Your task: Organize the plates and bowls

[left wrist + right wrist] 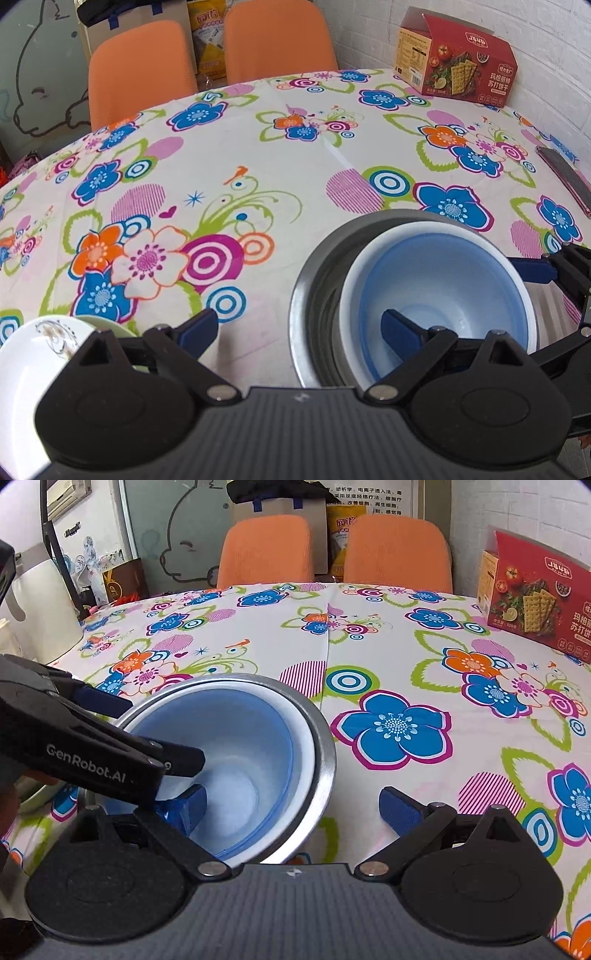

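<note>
A steel bowl [304, 291] [325, 753] stands on the flowered tablecloth with a white bowl [356, 277] [308, 738] nested in it and a blue bowl [443, 273] [236, 734] innermost. My left gripper [299, 328] [166, 734] is open and straddles the stack's left wall, one finger inside the blue bowl and one outside. My right gripper [295, 808] is open too. It straddles the right wall, its left finger inside and its right finger over the cloth. A white printed bowl [33, 354] lies on a pale green plate [103, 323] at lower left.
A red cracker box [458, 62] [535, 605] stands at the far right by the brick wall. A dark flat item [565, 177] lies near the right edge. Two orange chairs [266, 550] stand behind the table. A white appliance [40, 602] stands at the left.
</note>
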The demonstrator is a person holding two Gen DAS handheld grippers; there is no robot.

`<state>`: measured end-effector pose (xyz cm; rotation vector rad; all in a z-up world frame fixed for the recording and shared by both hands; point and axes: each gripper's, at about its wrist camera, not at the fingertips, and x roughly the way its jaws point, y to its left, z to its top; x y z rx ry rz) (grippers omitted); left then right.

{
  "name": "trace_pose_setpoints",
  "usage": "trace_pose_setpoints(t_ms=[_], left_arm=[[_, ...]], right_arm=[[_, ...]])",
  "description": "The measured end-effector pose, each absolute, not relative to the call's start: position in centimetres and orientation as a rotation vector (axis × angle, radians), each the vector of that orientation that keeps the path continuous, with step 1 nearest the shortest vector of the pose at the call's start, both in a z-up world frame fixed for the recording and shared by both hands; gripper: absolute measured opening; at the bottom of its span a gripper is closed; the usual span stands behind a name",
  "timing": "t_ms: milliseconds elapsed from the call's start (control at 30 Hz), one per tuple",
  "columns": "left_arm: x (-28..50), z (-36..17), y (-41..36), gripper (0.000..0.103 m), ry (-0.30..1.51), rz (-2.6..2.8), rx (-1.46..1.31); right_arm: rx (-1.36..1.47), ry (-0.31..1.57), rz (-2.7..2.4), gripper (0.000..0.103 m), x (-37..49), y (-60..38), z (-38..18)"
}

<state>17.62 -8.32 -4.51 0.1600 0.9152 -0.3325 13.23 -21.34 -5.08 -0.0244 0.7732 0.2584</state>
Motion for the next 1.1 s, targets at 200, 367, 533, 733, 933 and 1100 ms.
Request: trace_pose_setpoints(t_ms=[200, 367, 533, 733, 933, 1100], left_arm=[[17.9, -5.0, -8.7, 0.098, 0.93, -0.345, 0.142], [18.3, -5.1, -8.4, 0.101, 0.944, -0.343, 0.118], [18.4, -5.4, -7.9, 0.103, 0.949, -0.337, 0.077], [18.3, -5.4, -7.9, 0.103, 0.943, -0.34, 0.08], [18.3, -5.4, -7.9, 0.103, 0.942, -0.344, 0.089], [18.4, -5.5, -8.0, 0.103, 0.949, -0.338, 0.093]], right_arm=[[0.001, 0.723, 0.243, 0.091, 12.5, -21.2, -5.5], [0.012, 0.701, 0.241, 0.091, 12.4, -21.4, -5.5], [0.027, 0.68, 0.229, 0.091, 12.2, -21.4, -5.7], [0.028, 0.687, 0.224, 0.091, 12.4, -21.3, -5.6], [0.007, 0.733, 0.198, 0.09, 12.7, -20.9, -5.2], [0.022, 0.737, 0.174, 0.091, 12.7, -20.7, -5.3]])
